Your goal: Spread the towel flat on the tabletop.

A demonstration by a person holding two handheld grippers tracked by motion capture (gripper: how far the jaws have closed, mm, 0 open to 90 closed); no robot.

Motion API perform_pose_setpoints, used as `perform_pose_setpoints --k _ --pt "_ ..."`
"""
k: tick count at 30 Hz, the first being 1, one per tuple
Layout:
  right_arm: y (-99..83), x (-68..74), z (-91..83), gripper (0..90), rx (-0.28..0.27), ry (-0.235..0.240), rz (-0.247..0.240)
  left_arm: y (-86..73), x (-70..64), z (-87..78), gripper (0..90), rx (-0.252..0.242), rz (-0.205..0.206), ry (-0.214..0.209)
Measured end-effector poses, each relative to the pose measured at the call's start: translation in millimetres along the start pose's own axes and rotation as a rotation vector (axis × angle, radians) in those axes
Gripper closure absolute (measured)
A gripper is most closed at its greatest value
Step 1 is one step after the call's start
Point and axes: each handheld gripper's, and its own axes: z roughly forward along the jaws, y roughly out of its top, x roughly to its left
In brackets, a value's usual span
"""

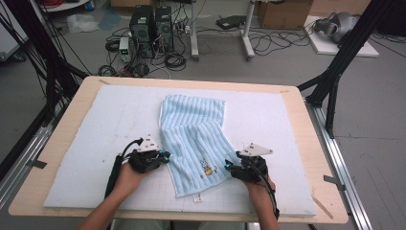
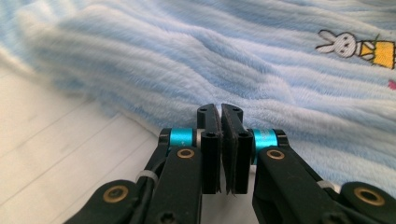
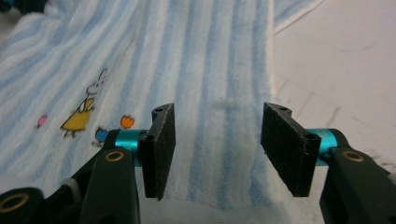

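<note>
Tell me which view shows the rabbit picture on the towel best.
The right gripper view: the rabbit picture is whole and sharp. The left gripper view cuts it at the frame edge; the high view shows a tiny blur.

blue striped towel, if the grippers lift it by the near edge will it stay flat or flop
Likely flop: the blue striped towel already lies in soft ripples on the white mat, so it should drape and sag between the two grippers. Its plush pile looks grippy rather than slippery, so the fingers should probably hold it. It seems light, and pushing it would probably bunch it up rather than slide it.
</note>
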Motion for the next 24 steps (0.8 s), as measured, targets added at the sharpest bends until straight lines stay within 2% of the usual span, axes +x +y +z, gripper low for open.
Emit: perform_pose_setpoints --k 4,7,9,10,12,13,14,19,24 --pt "-1.8 6.1 9.5 51.5 0.049 0.043 -0.029 -9.3 12.3 -15.5 86.2 -0.018 -0.021 0.032" --pt "0.0 10.5 12.7 55.6 0.052 0.067 -0.04 -13.1 18.7 -23.3 86.2 -0.032 -0.034 0.041" --pt "0.9 12.5 13.0 64.7 0.057 0.079 -0.035 -14.3 20.6 -25.5 86.3 -0.034 -0.033 0.045" --pt "1.6 12.6 13.0 69.6 0.06 0.1 -0.044 -14.7 20.8 -25.5 86.3 -0.038 -0.034 0.044" --pt "3.0 16.6 12.3 80.4 0.075 0.114 -0.063 -15.0 21.4 -25.4 86.3 -0.039 -0.03 0.046" --pt "3.7 19.1 12.1 82.3 0.079 0.118 -0.081 -15.4 21.9 -25.1 86.3 -0.041 -0.033 0.047" --pt "4.3 21.7 11.6 83.1 0.087 0.118 -0.096 -15.9 22.5 -25.2 86.3 -0.045 -0.042 0.045" --pt "3.2 32.3 6.0 83.9 0.112 0.178 -0.12 -17.1 28.9 -28.1 86.3 -0.046 -0.05 0.051" --pt "-1.4 46.2 -1.2 83.9 0.135 0.298 -0.147 -18.8 32.8 -32.8 86.3 -0.05 -0.067 0.045"
